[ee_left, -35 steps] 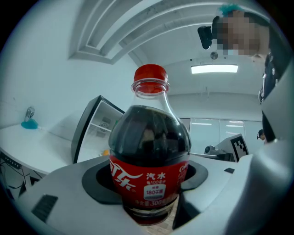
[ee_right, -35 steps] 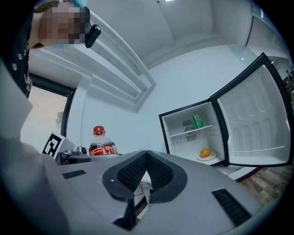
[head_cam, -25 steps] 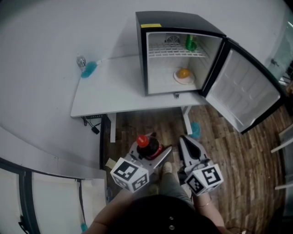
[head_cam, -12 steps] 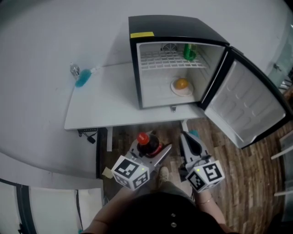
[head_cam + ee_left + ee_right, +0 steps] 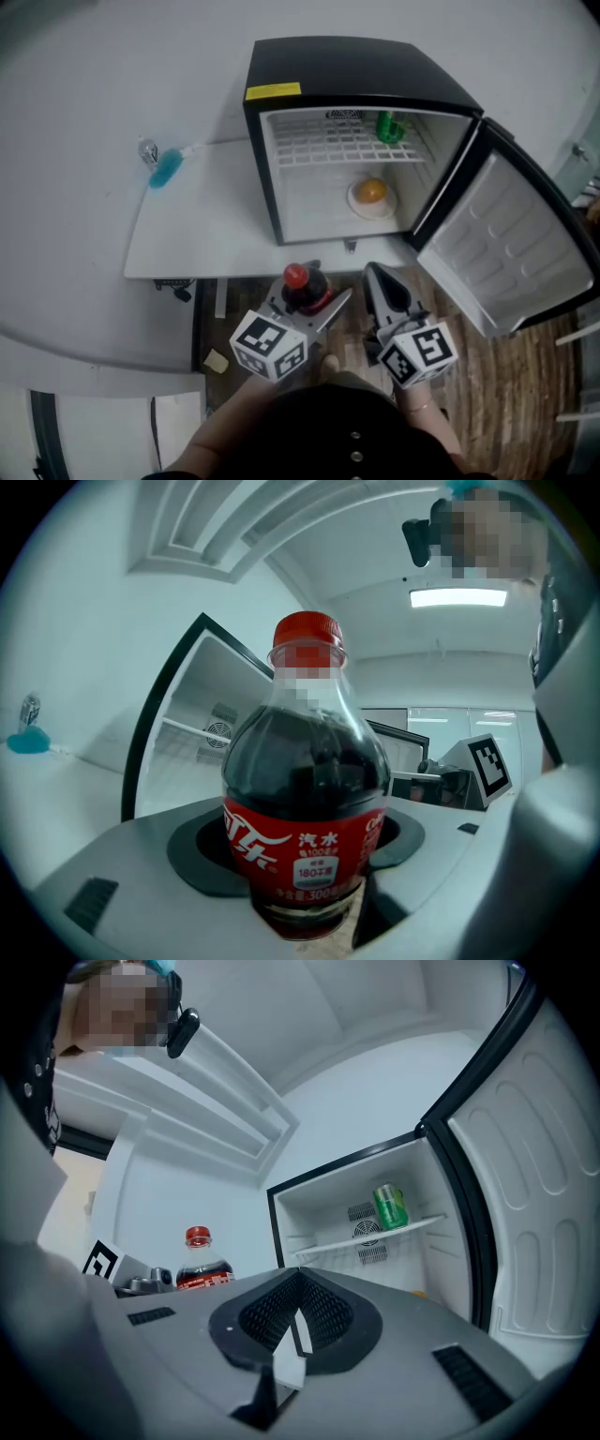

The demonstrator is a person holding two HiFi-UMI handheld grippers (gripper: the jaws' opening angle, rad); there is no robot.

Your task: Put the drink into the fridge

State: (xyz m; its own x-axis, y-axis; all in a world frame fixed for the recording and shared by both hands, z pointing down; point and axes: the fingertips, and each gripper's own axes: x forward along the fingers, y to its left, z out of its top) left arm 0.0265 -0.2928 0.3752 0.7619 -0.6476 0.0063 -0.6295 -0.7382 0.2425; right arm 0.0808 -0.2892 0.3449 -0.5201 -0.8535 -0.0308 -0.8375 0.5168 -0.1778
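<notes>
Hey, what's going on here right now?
A person faces a small fridge with its door swung open. The left tongs grip a cola bottle upright, short of the fridge; the right tongs are shut and empty. Inside, a green can stands on the shelf and an orange item lies on a plate below.
</notes>
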